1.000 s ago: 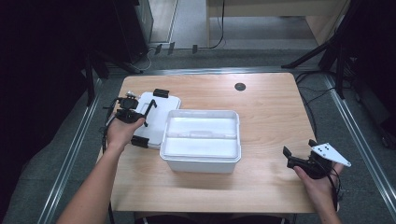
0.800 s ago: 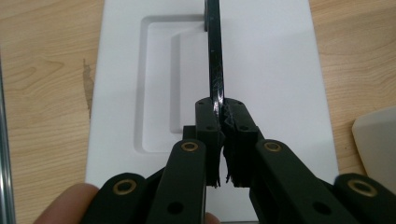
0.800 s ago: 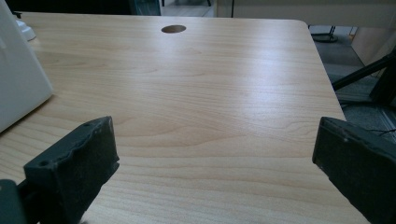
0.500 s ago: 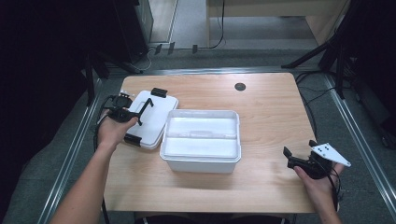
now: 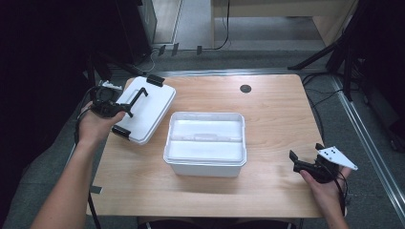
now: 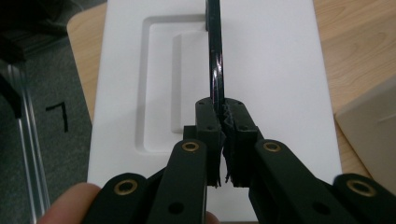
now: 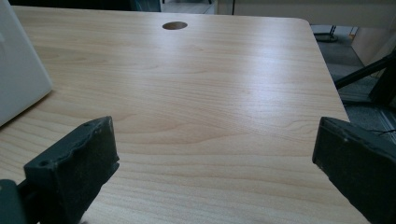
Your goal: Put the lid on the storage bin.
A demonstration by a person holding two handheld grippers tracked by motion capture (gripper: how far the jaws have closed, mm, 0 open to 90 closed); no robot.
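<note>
A white lid (image 5: pixel 152 109) with black clips hangs over the table's left part, lifted by its black handle (image 5: pixel 138 97). My left gripper (image 5: pixel 126 112) is shut on that handle. In the left gripper view the jaws (image 6: pixel 223 119) pinch the thin handle bar (image 6: pixel 215 56) above the lid's recessed top (image 6: pixel 275 70). The open white box (image 5: pixel 205 116) stands mid-table with a white insert inside. Near the front right edge my right gripper (image 5: pixel 304 150) is open, and its jaws (image 7: pixel 215 126) stand wide apart over bare wood.
The wooden table (image 5: pixel 277 119) has a round cable hole (image 5: pixel 245 88) at the back, also seen as a hole (image 7: pixel 174 25) ahead of the right gripper. A corner of the white box (image 7: pixel 18 70) lies left of it. Dark stands and cables line the floor.
My left gripper has risen and drawn left with the lid, which now sits farther from the box. The right hand has stayed put.
</note>
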